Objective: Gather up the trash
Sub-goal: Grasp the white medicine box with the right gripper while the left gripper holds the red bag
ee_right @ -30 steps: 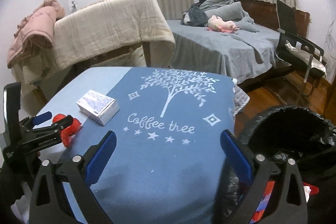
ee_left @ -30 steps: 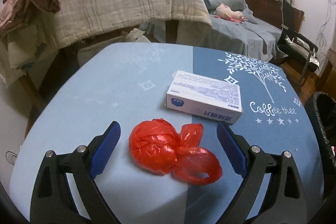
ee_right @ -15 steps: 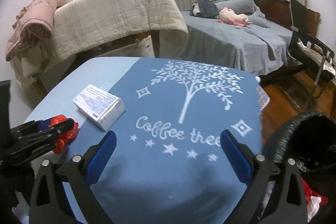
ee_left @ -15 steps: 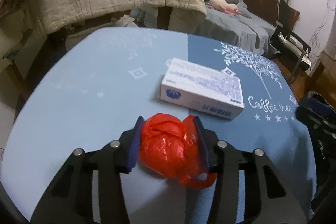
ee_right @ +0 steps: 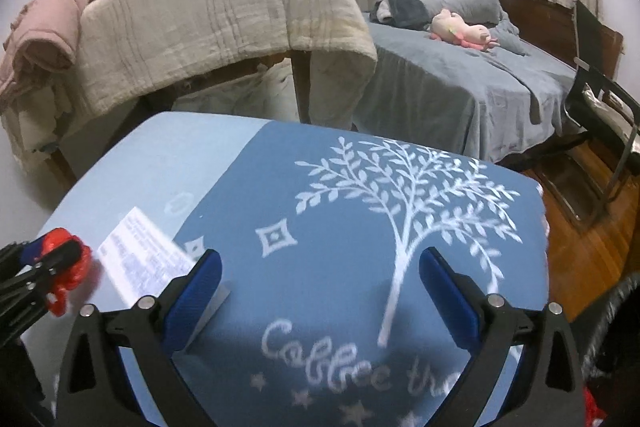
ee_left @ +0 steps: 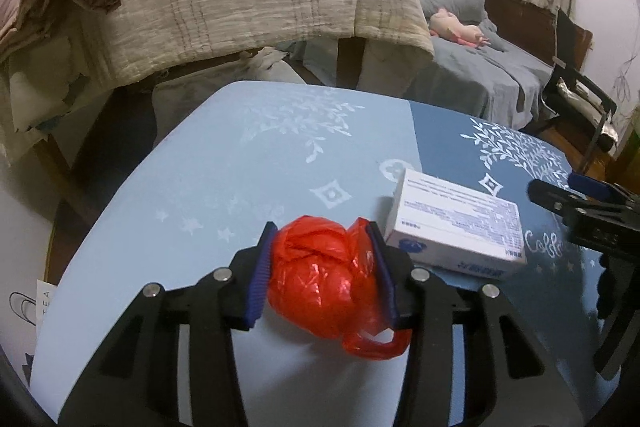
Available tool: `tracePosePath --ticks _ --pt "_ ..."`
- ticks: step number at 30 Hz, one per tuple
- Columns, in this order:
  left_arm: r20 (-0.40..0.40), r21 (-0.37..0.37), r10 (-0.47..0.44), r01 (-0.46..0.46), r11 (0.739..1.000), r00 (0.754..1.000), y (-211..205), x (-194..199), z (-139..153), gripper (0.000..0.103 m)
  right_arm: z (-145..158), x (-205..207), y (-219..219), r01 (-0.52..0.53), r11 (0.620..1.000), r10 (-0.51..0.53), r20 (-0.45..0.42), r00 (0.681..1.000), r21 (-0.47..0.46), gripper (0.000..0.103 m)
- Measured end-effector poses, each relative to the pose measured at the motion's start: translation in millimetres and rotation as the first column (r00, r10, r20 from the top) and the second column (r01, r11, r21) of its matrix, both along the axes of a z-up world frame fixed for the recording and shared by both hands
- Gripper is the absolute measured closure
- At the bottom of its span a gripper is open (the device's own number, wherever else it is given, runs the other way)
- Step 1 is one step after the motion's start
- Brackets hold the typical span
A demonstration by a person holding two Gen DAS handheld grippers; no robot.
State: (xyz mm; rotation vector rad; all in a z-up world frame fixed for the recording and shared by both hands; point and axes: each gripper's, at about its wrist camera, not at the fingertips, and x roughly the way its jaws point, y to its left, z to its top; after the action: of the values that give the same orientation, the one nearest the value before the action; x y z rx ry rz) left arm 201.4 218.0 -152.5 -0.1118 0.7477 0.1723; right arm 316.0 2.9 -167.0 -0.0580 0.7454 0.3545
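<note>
so the left tongs [ee_left: 322,263] have clamped the red bag [ee_left: 326,277] just left of the white box [ee_left: 456,227] but it's not binned yet, box is untouched on the bench [ee_left: 240,167], right tongs [ee_right: 320,297] hang wide open and empty just right of the box

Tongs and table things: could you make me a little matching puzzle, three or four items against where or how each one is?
Items:
1. left tongs
2. right tongs
3. white box
4. pink plush toy

States:
A. lying on the grey bed
B. open, holding nothing
C. lying flat on the blue tablecloth
D. shut on the red plastic bag

Pairs: 1-D, 2-B, 3-C, 4-A
</note>
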Motion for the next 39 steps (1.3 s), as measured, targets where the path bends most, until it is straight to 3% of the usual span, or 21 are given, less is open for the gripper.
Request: tracePosePath --ticks 8,18,28,34,39 --pt "-0.006 0.013 0.01 -0.01 1.0 1.0 3 0 -4 0.06 -18 20 12 -0.082 0.996 0.08 -0.087 0.993 -0.019 0.006" --pt "-0.018 0.039 0.031 -0.03 0.999 0.999 11 -9 -5 0.059 -18 -23 23 -0.233 0.972 0.232 -0.113 0.966 0.011 0.006" --pt "-0.005 0.053 0.062 -0.062 0.997 0.998 27 -28 -2 0.059 13 -60 26 -0.185 0.971 0.19 -0.022 0.981 0.148 0.006" --pt "0.001 0.044 0.077 -0.077 0.996 0.997 38 -38 -2 0.059 5 -68 62 -0.207 0.971 0.213 -0.035 0.976 0.122 0.007" --pt "0.001 0.03 0.105 -0.105 0.994 0.994 52 -48 -3 0.059 -6 -68 85 -0.21 0.975 0.214 -0.057 0.975 0.074 0.015"
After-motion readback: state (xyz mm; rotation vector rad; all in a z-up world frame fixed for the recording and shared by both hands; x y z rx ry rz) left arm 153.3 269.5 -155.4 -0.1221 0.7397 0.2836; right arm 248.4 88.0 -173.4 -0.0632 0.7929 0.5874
